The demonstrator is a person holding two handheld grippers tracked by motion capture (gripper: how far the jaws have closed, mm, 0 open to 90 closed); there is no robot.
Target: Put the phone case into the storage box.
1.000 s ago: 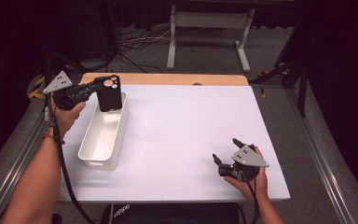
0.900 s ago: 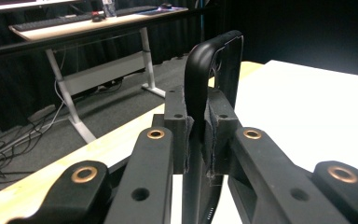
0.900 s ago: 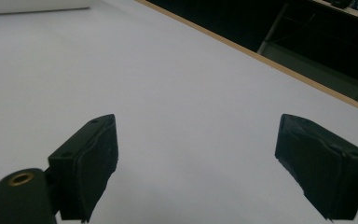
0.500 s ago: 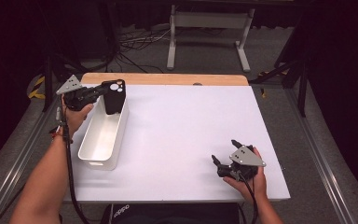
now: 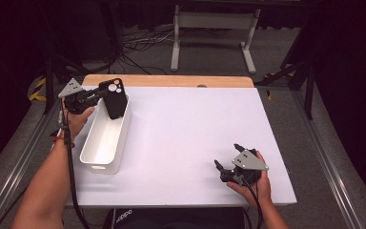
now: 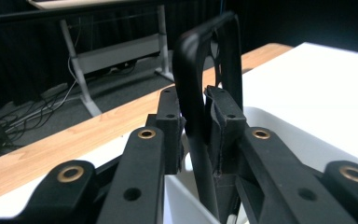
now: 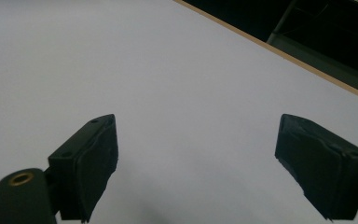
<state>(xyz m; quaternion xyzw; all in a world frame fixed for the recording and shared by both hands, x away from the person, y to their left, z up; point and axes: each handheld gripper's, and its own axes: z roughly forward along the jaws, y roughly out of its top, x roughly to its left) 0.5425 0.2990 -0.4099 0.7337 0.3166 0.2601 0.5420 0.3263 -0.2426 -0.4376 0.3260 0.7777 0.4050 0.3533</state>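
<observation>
Black jaws, brass rivets, grey plates, bare forearms.

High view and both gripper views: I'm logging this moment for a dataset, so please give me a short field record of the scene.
surface: white table top
container: white bin, open, at the table's left side
held item: black phone case, above the bin's far end
left tongs: shut on the case's edge
right tongs: open, holding nothing, over the table's near right part

Bright tabletop, dark surroundings; soft, slightly blurred
</observation>
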